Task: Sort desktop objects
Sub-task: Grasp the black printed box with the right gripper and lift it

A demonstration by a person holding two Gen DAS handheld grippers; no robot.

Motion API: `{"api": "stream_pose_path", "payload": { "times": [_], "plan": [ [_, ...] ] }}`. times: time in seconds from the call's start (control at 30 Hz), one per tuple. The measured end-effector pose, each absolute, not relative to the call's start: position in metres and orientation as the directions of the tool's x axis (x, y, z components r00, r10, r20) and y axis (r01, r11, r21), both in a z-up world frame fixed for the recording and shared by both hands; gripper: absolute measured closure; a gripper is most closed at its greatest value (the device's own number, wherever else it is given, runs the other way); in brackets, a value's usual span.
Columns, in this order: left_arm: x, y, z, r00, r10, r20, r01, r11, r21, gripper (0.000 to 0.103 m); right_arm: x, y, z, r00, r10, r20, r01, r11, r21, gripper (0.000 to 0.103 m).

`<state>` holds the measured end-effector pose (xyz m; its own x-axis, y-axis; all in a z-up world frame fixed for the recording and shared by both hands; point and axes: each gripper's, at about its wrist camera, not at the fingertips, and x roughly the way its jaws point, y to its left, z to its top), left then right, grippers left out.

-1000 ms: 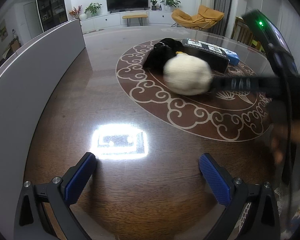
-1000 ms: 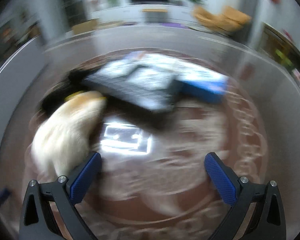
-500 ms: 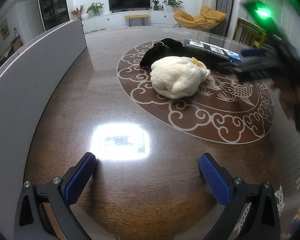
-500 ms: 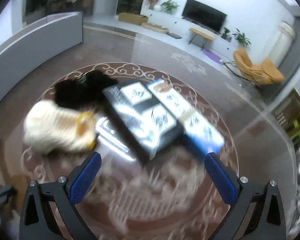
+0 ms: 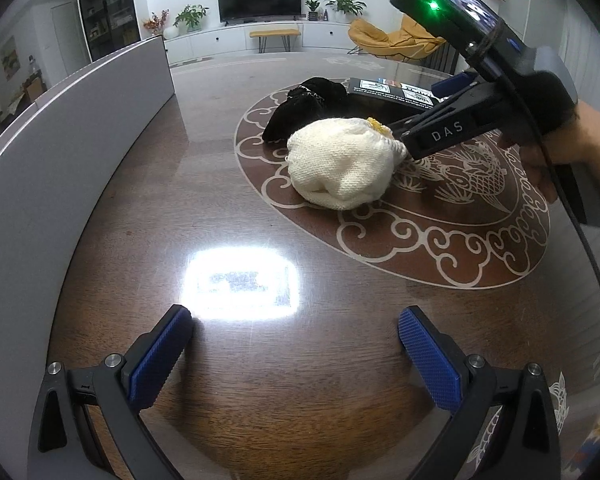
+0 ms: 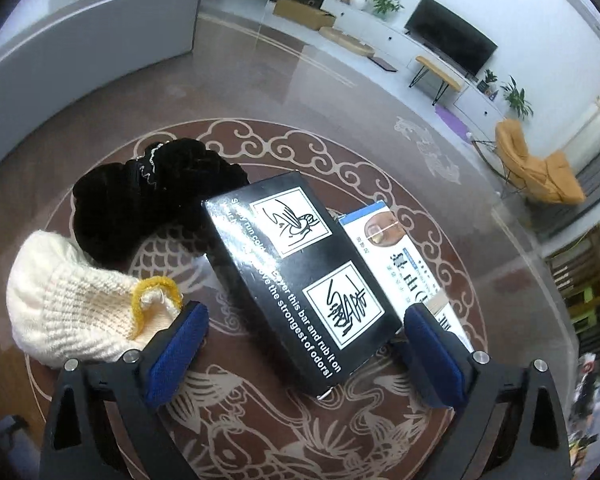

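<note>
A cream knitted glove bundle [image 5: 342,164] with a yellow cuff lies on the round patterned inlay of the brown table [image 5: 228,208]; it also shows in the right wrist view [image 6: 72,312]. A black fabric bundle [image 5: 306,110] [image 6: 148,200] lies behind it. A black box [image 6: 292,276] and a blue-and-white box [image 6: 404,264] lie side by side. My right gripper [image 6: 306,322] is open, its jaws straddling the near end of the black box. My left gripper [image 5: 296,340] is open and empty over bare table, well short of the glove.
A curved grey partition [image 5: 60,120] runs along the table's left side. The right hand-held gripper body [image 5: 500,92] reaches in from the right above the boxes. A TV, cabinets and an orange chair stand far behind.
The right gripper let go of the cream glove bundle, which now rests on the inlay, and swung right and down over the black box. The left gripper has not moved.
</note>
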<state>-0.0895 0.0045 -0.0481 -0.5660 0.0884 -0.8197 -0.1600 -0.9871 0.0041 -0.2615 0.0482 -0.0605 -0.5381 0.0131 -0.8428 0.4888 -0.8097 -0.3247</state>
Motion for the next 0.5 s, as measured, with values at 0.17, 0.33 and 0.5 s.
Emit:
{"api": "stream_pose_path", "payload": {
  "times": [0.17,0.33,0.5],
  "plan": [
    [-0.089,0.005,-0.048,-0.566,0.088,-0.82,-0.16,-0.987,0.004,0.0,-0.274,0.044,-0.062,-0.519,0.036,-0.854,0.501,-0.796,-0.339,0.0],
    [-0.089,0.005,-0.048,-0.566,0.088,-0.82,-0.16,-0.987,0.004,0.0,-0.279,0.036,-0.061,-0.482,-0.02,-0.876,0.489,-0.835,-0.25,0.0],
    [-0.089,0.005,-0.049,-0.566,0.088,-0.82,-0.16,-0.987,0.004,0.0,-0.264,0.031,-0.06,-0.514,-0.046,-0.857,0.462,-0.856,-0.232,0.011]
  ]
}}
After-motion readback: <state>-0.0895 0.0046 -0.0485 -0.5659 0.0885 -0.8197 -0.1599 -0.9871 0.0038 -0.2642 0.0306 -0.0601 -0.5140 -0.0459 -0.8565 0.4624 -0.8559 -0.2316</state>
